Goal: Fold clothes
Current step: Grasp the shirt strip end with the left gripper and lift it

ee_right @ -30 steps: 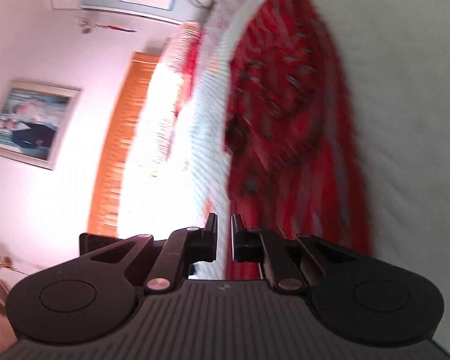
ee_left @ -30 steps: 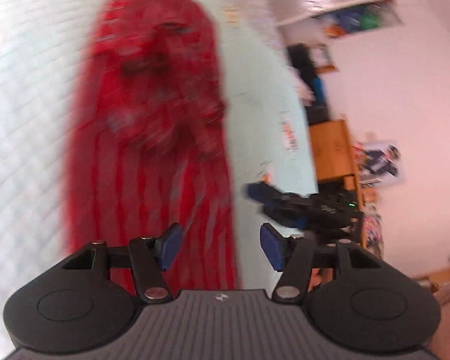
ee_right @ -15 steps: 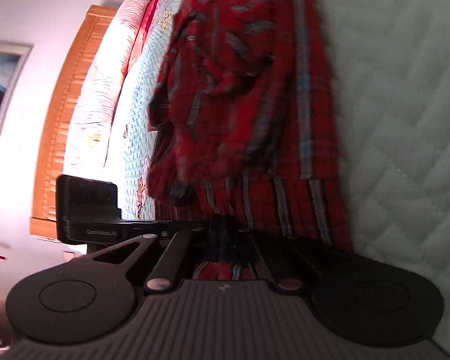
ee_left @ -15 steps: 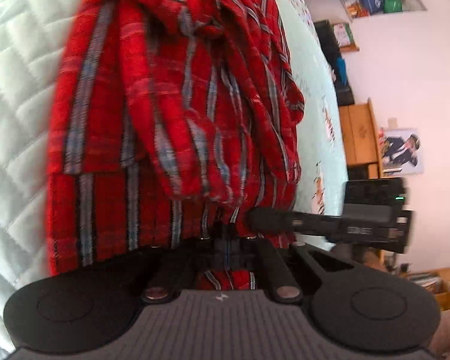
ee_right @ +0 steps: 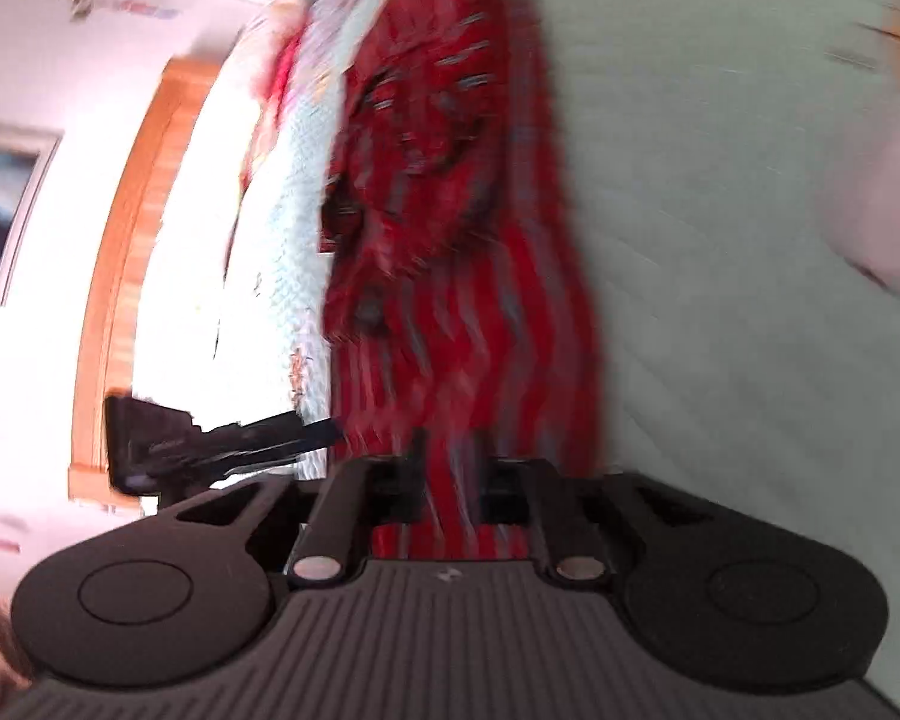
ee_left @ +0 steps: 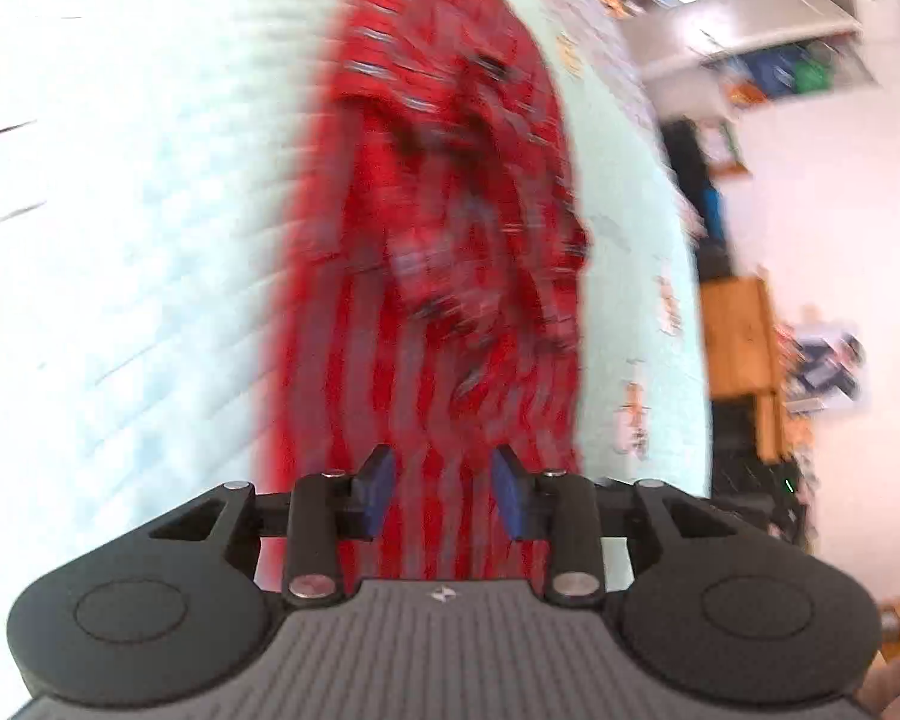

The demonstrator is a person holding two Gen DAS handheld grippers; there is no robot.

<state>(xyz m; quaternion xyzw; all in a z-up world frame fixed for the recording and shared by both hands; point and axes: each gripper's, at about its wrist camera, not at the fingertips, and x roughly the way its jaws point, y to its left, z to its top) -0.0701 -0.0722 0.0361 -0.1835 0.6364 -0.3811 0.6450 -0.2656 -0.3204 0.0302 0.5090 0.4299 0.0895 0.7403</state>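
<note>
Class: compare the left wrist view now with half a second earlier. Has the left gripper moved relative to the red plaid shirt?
Yes. The left gripper has pulled back from the red plaid shirt on the quilted bed; its jaws have just been opening, and the near hem now lies unpinched beyond them.

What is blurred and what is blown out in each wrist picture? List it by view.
Left wrist view: the red plaid shirt and quilt smear with motion, while the left gripper stays sharp; the quilt is washed out white. Right wrist view: the shirt is streaked, and the bedding by the headboard is blown out.
</note>
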